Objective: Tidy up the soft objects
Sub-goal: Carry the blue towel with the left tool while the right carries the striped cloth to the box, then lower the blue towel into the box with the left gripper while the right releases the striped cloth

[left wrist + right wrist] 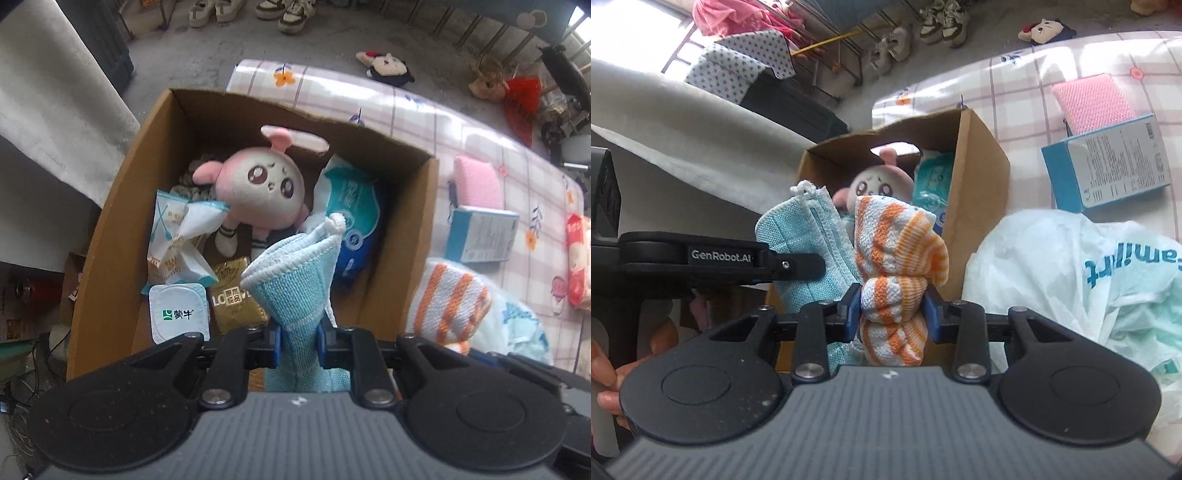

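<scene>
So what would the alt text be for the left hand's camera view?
The left gripper pinches a light blue cloth above an open cardboard box. Inside lie a pink plush doll, snack packets and a yogurt cup. The box sits on a checked tablecloth beside an orange-striped cloth.

Plush doll [258,195] in cardboard box [110,236], plastic bag [1071,280] beside box, perhaps touching

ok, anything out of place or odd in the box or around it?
Yes. The cardboard box holds non-soft things among the soft ones: a sealed yogurt cup and a gold packet lie beside the pink plush doll. Also, another plush toy lies on the floor beyond the table.
</scene>
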`<state>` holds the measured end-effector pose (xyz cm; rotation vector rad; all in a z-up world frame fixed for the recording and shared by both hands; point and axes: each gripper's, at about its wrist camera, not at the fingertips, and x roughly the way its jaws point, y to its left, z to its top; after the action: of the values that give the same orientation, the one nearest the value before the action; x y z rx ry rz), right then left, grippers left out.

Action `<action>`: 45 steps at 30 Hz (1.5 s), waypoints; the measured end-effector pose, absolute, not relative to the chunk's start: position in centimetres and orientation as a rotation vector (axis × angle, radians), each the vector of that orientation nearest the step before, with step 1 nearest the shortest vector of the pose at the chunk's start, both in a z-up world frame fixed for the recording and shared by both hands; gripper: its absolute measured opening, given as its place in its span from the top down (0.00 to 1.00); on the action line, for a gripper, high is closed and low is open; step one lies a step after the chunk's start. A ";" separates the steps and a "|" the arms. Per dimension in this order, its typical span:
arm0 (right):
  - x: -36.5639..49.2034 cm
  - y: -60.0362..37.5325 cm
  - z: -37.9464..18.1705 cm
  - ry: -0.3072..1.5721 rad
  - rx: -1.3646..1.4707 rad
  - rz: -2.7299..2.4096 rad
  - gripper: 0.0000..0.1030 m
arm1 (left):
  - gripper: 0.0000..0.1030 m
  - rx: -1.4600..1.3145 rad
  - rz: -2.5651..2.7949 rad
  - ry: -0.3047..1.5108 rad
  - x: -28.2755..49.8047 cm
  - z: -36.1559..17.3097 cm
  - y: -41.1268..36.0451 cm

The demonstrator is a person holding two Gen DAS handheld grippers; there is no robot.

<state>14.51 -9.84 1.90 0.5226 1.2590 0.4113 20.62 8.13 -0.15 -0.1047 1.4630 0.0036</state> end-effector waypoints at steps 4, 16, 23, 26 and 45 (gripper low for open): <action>14.6 -7.9 0.6 1.295 0.464 0.380 0.68 | 0.82 -0.076 -0.069 1.530 20.7 -3.8 9.2; 16.7 -5.9 -0.8 1.306 0.436 0.283 0.67 | 0.81 0.050 -0.262 1.537 22.9 -7.4 8.6; 16.6 -5.1 -1.3 1.319 0.409 0.248 0.64 | 0.69 0.043 -0.270 1.574 23.7 -8.9 9.3; 16.6 -5.0 -1.4 1.324 0.412 0.249 0.63 | 0.66 0.012 -0.262 1.571 23.6 -8.9 9.8; 15.2 -8.8 1.0 1.251 0.475 0.228 0.59 | 0.77 -0.033 -0.322 1.540 23.6 -9.7 7.4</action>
<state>15.21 -8.76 0.98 0.4748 1.2509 0.2279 23.59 7.42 -9.74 -0.0330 1.5396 -0.3221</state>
